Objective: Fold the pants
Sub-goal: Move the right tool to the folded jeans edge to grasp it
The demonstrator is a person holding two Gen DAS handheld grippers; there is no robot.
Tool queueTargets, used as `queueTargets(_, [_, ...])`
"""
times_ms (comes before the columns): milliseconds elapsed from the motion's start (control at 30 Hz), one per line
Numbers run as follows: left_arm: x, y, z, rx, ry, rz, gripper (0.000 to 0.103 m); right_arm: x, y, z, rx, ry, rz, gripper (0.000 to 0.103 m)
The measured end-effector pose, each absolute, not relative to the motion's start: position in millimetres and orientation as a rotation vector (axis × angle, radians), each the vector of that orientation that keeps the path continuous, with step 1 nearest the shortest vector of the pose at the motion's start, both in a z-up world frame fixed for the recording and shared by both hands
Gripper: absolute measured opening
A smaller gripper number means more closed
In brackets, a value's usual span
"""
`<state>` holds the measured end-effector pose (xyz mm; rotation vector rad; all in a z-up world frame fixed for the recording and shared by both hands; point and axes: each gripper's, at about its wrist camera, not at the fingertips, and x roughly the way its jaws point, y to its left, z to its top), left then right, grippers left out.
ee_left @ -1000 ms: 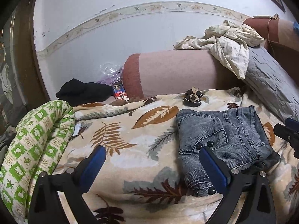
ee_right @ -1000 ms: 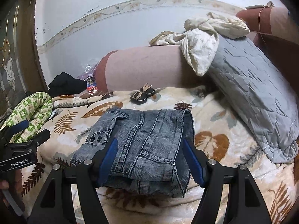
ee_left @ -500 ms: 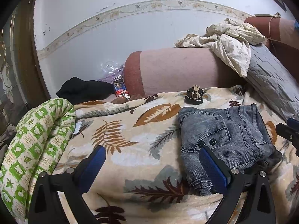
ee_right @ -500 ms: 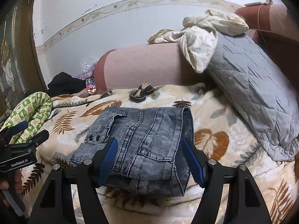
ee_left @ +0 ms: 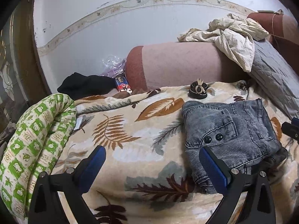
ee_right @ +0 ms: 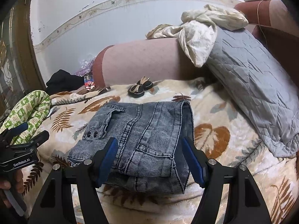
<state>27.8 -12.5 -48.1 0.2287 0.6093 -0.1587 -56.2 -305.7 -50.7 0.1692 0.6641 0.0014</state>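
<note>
Pants lie folded, compact, on bed blanket; left claw and right claw released, empty; folding apparently complete.

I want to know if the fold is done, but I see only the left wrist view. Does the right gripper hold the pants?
Observer: No. The right gripper is open above the near part of the folded pants, and its pads pinch nothing.
Operator: Is the right side of the pants tidy?
Observer: Yes, that side is one straight folded edge.
Operator: Does my left gripper touch them?
Observer: No. The left gripper is off their left side, apart from them.
</note>
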Motion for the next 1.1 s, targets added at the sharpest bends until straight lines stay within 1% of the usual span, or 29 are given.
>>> queueTargets(67, [33, -11, -52, 0.224, 0.624, -0.173, 0.101, -56, -310, -50, 0.179, 0.663, -0.009, 0.072])
queueTargets(233, [65, -4, -60, 0.133, 0.732, -0.324, 0.101, -45, -341, -50, 0.259, 0.686, -0.052, 0.072])
queueTargets(400, [85, -5, -60, 0.051, 0.734, -0.375, 0.101, -26, -373, -58, 0.347, 0.726, -0.065, 0.072])
queueTargets(500, [97, -2, -65, -0.017, 0.777, -0.405, 0.101, -12, -388, -70, 0.414, 0.753, -0.035, 0.072])
queueTargets(667, [117, 3, -78, -0.149, 0.853, -0.465, 0.101, 6, -396, -103, 0.535, 0.884, 0.044, 0.072])
queueTargets(933, [127, -8, -103, -0.154, 0.930, -0.471, 0.101, 12, -398, -115, 0.565, 0.886, 0.068, 0.072])
queueTargets(1100, [121, -16, -105, -0.213, 0.942, -0.552, 0.101, 12, -400, -118, 0.568, 0.886, 0.064, 0.072])
